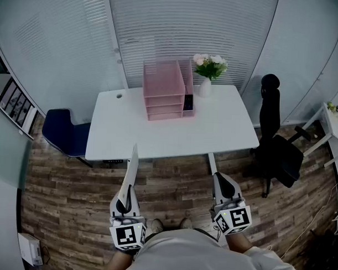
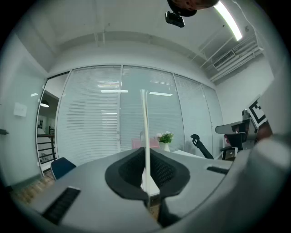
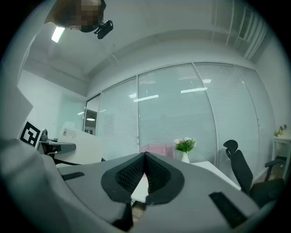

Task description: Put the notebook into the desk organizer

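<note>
Head view gives me the whole layout: a smooth white desk [image 1: 224, 131] on a wood-plank floor [image 1: 173, 179], with the pink wire-mesh desk organizer [image 1: 164, 90] standing at its back edge, boxy, with stacked trays and an upright slot on its right side. Just beside that sits a white vase of flowers [image 1: 206, 77]. A black office chair [image 1: 276, 144] stands off the desk's right end and a blue chair [image 1: 64, 134] off its left. My left gripper [image 1: 126, 199] is clenched on the notebook [image 1: 132, 166], which stands upright and edge-on, well short of the desk and apart from the organizer. From the left gripper view the book is only a thin pale line rising between the ridged black rubber pads [image 2: 161, 173], which press on it from both sides. From the right gripper view I get what neither of the others offers, its flat white cover seen broadside at the left. My right gripper [image 1: 221, 182] has its jaws pressed together on nothing, ribbed pads meeting in a narrow seam
</note>
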Action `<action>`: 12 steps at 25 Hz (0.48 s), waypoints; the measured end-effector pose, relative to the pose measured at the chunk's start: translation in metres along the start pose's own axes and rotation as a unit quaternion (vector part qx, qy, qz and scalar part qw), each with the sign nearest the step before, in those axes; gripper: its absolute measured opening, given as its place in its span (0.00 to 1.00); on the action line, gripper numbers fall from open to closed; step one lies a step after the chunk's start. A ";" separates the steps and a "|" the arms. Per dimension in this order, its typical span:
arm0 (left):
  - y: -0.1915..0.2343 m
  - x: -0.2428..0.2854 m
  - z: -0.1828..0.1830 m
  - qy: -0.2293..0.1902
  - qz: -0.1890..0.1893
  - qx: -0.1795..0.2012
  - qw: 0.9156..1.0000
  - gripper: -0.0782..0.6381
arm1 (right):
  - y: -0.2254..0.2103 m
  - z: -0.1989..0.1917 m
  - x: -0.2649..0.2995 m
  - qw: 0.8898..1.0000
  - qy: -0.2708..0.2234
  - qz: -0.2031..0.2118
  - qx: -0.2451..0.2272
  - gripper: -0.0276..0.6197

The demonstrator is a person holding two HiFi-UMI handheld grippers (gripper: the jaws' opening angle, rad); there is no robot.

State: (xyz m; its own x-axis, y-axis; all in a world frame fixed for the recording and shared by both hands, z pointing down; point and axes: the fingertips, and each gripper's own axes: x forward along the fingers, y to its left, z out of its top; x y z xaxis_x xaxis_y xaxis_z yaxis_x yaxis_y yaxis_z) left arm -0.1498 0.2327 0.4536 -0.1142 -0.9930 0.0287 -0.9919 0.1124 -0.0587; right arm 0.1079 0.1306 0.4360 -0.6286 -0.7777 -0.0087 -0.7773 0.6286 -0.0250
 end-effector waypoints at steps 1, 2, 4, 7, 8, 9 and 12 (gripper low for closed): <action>0.000 -0.002 0.000 0.001 0.001 -0.001 1.000 0.13 | -0.001 0.000 -0.002 1.000 0.000 0.000 0.000 0.06; -0.001 -0.003 0.000 0.001 0.002 -0.001 1.000 0.13 | -0.001 0.001 -0.004 1.000 0.000 -0.001 0.000 0.06; -0.002 -0.006 0.000 0.005 0.005 -0.004 1.000 0.13 | -0.003 0.001 -0.008 1.000 0.001 -0.001 0.001 0.06; -0.006 -0.007 0.001 0.004 0.005 -0.006 1.000 0.13 | -0.005 0.001 -0.013 1.000 0.003 0.001 0.002 0.06; -0.008 -0.007 0.001 0.003 0.005 -0.005 1.000 0.13 | -0.007 0.001 -0.014 1.000 0.003 0.002 0.004 0.06; -0.011 -0.008 0.001 0.002 0.004 -0.005 1.000 0.13 | -0.008 0.001 -0.016 1.000 0.002 0.003 0.006 0.06; -0.020 -0.007 -0.001 0.006 0.003 -0.006 1.000 0.13 | -0.015 0.000 -0.022 1.000 0.001 0.003 0.011 0.06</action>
State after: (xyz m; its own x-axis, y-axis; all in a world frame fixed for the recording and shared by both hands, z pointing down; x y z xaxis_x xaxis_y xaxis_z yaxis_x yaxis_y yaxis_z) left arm -0.1295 0.2379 0.4552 -0.1207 -0.9919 0.0394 -0.9918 0.1188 -0.0479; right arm 0.1331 0.1384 0.4367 -0.6340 -0.7733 -0.0068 -0.7723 0.6335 -0.0472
